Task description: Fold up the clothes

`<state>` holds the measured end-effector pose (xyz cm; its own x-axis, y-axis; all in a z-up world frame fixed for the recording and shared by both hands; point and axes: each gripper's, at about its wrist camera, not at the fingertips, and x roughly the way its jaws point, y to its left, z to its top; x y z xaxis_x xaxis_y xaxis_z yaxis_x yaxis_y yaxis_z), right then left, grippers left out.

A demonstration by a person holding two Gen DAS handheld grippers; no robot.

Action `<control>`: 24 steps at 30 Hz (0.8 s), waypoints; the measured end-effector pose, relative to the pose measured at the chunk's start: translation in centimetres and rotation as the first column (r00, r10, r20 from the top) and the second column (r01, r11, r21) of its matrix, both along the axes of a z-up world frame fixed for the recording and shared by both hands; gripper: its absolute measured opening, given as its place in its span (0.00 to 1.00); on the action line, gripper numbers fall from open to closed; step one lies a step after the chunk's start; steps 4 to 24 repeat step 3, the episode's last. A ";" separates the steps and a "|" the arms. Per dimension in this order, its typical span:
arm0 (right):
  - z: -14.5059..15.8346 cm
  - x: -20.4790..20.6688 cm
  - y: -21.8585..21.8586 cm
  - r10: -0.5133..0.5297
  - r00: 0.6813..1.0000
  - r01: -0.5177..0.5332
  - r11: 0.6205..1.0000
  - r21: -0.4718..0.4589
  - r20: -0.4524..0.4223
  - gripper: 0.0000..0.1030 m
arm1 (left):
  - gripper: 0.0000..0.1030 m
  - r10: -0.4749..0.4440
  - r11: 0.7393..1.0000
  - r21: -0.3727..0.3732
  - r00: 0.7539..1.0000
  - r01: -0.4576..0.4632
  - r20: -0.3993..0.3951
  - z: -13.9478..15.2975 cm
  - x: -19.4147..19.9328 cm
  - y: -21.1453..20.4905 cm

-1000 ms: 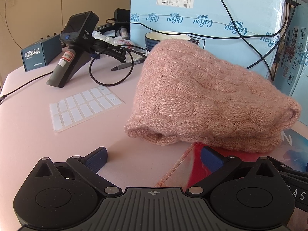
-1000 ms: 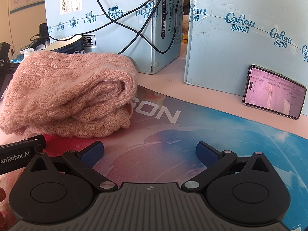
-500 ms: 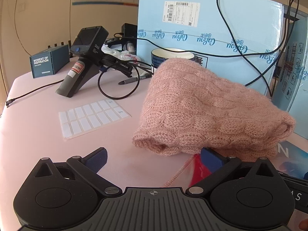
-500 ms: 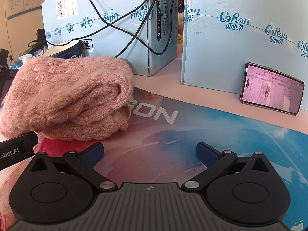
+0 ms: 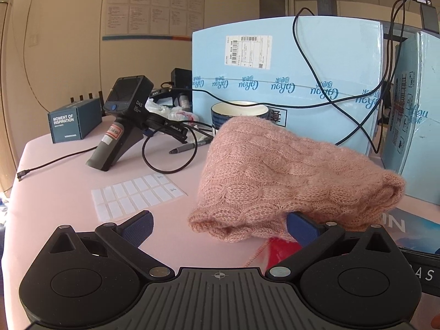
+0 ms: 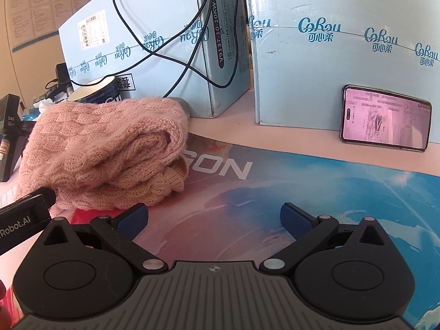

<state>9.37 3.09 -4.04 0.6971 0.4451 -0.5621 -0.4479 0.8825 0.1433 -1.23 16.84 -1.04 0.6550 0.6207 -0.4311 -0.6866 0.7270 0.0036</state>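
Note:
A pink cable-knit sweater (image 5: 288, 176) lies folded in a thick bundle on the table, partly on a printed mat (image 6: 316, 192). It also shows at the left of the right wrist view (image 6: 110, 151). My left gripper (image 5: 220, 227) is open and empty just in front of the bundle's near edge, with its right fingertip (image 5: 301, 227) close under the knit hem. My right gripper (image 6: 213, 220) is open and empty over the mat, to the right of the bundle.
Light blue cartons (image 5: 286, 82) (image 6: 343, 55) with black cables stand behind the sweater. A bowl (image 5: 239, 112), a handheld scanner (image 5: 121, 121), a pen, a sheet of labels (image 5: 134, 195) and a small dark box (image 5: 74, 122) lie at the left. A phone (image 6: 385, 118) leans on the right carton.
Both grippers have drawn back and tilted up from the folded sweater, so more wall and carton shows. The sweater has not moved. Both stay open.

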 end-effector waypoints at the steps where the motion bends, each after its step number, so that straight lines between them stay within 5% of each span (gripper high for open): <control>1: 0.0 0.0 -0.1 0.001 1.000 -0.001 1.000 0.008 0.001 1.00 | 1.00 -0.002 1.000 0.002 1.000 0.002 0.002 0.0 0.0 0.0; 24: 0.1 -0.1 -0.3 0.001 1.000 -0.001 1.000 0.020 0.004 1.00 | 1.00 -0.006 1.000 0.005 1.000 0.006 0.006 0.0 -0.1 -0.1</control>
